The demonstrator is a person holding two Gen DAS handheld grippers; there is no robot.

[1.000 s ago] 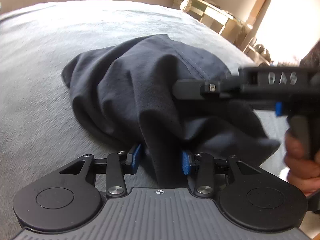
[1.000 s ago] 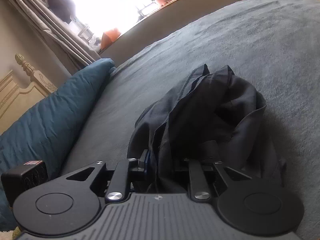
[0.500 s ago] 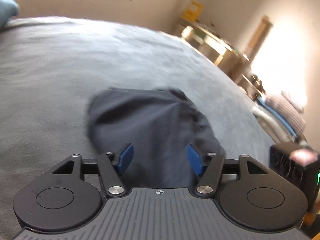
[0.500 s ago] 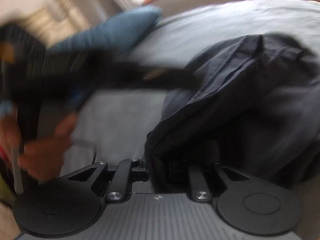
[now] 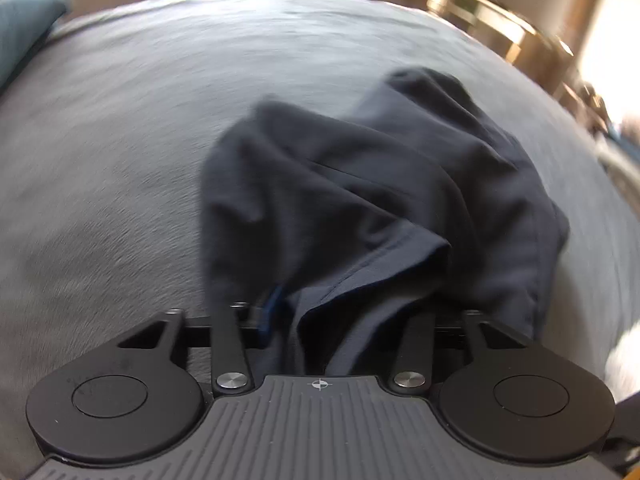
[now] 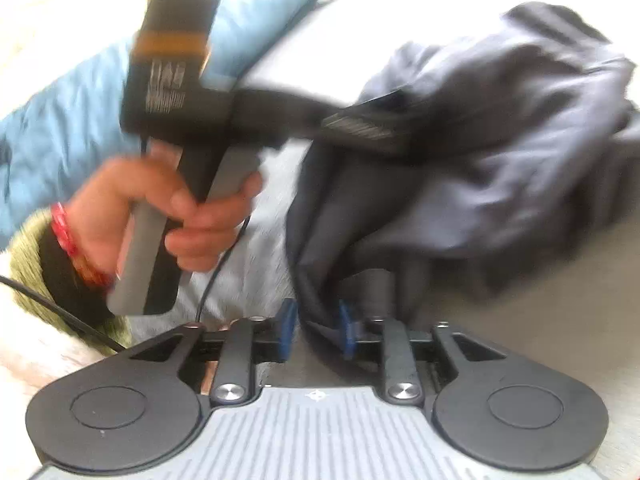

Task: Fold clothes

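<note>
Dark navy cloth, a crumpled garment (image 5: 360,184), is lying bunched in a heap on the grey bedspread (image 5: 120,140), and I am watching it drape back toward both of my tools. In the left wrist view a hemmed edge of the garment is falling over the left gripper (image 5: 332,320); only one blue pad (image 5: 271,304) is peeking out beside the fabric, the other is buried, so I cannot tell whether that claw is pinching or standing apart. In the right wrist view the right gripper (image 6: 316,328) is showing both blue pads (image 6: 286,326) with a narrow gap, and a dark fold of the garment (image 6: 500,120) is running down between them; they are pinching that fold. The same view, badly blurred, is showing the other tool's black body reaching into the top of the heap, with the left hand (image 6: 168,212) wrapping its grey handle, a red band at the wrist and a green cuff (image 6: 28,260) below. A blue pillow (image 6: 80,120) is lying behind that hand, and a thin black cable (image 6: 216,268) is trailing down past it.
</note>
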